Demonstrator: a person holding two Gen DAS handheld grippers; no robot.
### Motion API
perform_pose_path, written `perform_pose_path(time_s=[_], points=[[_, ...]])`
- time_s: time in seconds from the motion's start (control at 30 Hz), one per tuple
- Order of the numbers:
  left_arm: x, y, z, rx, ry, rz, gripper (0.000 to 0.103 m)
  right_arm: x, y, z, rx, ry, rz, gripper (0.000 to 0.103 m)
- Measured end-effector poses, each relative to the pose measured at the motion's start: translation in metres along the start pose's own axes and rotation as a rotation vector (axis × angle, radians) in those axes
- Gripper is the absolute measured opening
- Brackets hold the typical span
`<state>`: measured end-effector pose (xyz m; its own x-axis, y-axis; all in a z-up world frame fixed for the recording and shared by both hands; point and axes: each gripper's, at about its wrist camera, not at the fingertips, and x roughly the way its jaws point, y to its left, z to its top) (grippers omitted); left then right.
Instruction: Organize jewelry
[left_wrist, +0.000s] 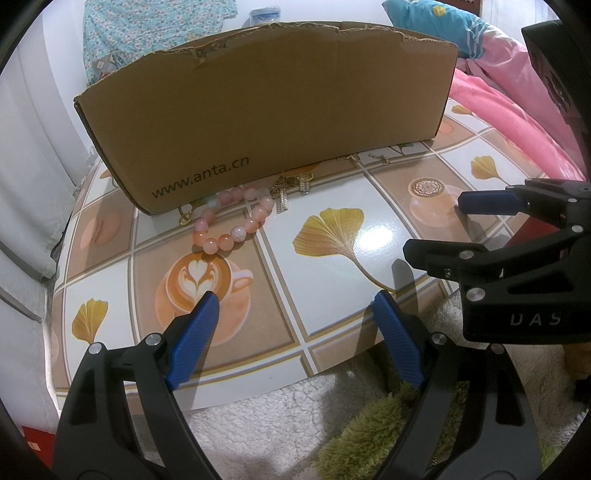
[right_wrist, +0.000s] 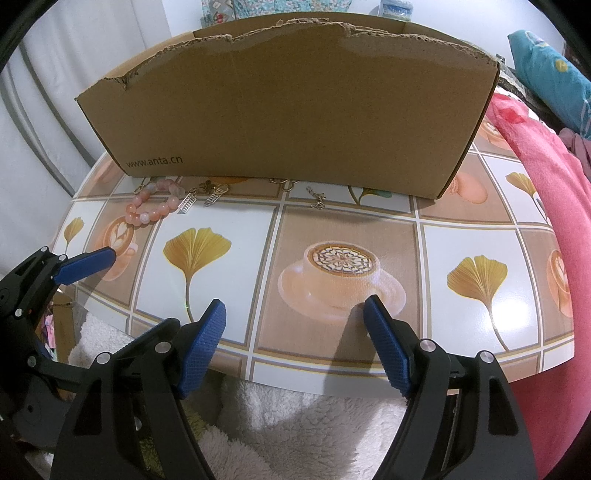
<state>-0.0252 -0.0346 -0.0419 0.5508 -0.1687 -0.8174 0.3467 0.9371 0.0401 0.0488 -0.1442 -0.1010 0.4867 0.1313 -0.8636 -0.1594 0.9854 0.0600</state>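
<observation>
L gripper (left_wrist: 295, 306): jaws wide apart, nothing btwn them, blue pads hanging over the near edge of the surface (left_wrist: 369, 236), above a printed latte cup & ginkgo leaf. R gripper (right_wrist: 295, 314): jaws also wide apart, empty, over the near edge by a printed coffee cup w/ saucer. Each gripper shows in the other's view: the R one at the right side of the left wrist view, the L one at the lower left of the right wrist view; they sit side by side, apart, not touching.

Further out, toward the back-left of the surface: pink bead bracelet (left_wrist: 236, 218), lying in a loose loop, just in front of the cardboard box (left_wrist: 266, 107). Its far end is right up against the box's lower edge. Beside it, to the right, two small silver ladder-shaped charms (right_wrist: 201, 197) on thin chain bits. Further right along the box front, a small gold clasp piece (right_wrist: 282, 182) & a short chain piece (right_wrist: 316, 199), both lying flat, apart from each other.

Box stands upright across the back of the surface, torn top edge, "www.anta.cn" printed low on its front left. Inside not visible.

Past the surface on the right: pink blanket (right_wrist: 554, 206). Below the near edge: white fluffy fabric (right_wrist: 295, 435), plus a green shaggy bit (left_wrist: 369, 435).
</observation>
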Motion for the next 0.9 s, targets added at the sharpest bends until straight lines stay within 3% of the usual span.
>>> perform_pose_path(time_s=[0.9], points=[[-0.0036, 0.0024, -0.0008, -0.014, -0.019, -0.012, 0.083, -0.0029, -0.0029, 0.0013, 0.005, -0.004, 0.017, 0.075]])
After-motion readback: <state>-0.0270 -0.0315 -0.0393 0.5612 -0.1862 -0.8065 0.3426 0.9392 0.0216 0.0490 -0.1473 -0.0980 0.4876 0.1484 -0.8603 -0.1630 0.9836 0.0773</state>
